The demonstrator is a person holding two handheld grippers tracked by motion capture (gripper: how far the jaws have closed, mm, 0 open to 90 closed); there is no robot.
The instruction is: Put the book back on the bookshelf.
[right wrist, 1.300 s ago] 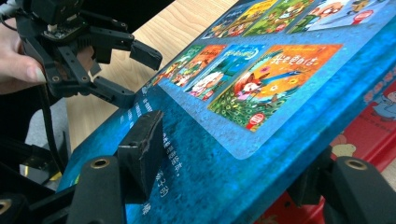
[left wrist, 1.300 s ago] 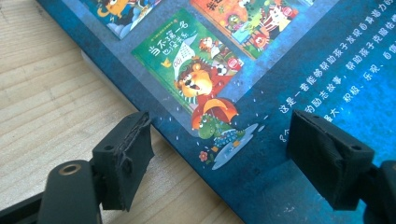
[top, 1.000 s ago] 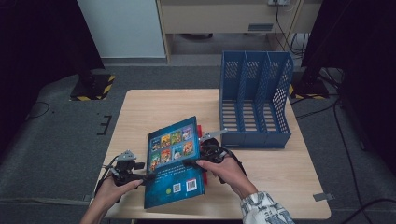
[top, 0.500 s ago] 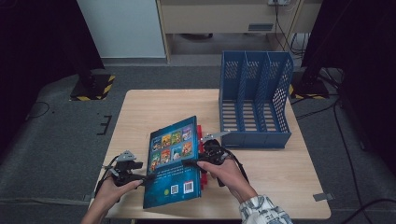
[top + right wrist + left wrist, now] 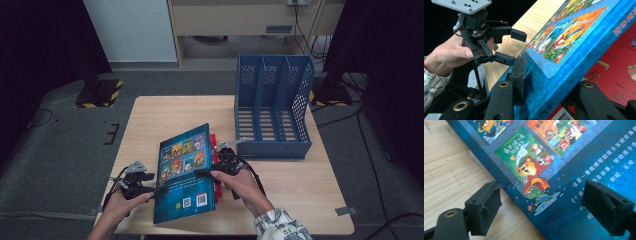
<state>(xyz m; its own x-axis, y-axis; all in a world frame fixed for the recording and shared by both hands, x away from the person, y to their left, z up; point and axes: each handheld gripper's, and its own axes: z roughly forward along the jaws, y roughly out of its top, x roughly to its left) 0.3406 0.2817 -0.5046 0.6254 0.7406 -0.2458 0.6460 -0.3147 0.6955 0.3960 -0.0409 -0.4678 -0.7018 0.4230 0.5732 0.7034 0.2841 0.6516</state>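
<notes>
Blue picture book (image 5: pixel 182 175) lies tilted near the front of the wooden desk (image 5: pixel 150 120), its right side raised above a red book (image 5: pixel 214 145) beneath it, with the blue file rack (image 5: pixel 272 112) standing further back to the right. Right tongs (image 5: pixel 212 172) have just been closing and now clamp the blue book's right edge, one pad flat on the cover. Left tongs (image 5: pixel 157 189) sit at the book's left edge, released, jaws spread apart with the cover between them and not pressing it.
</notes>
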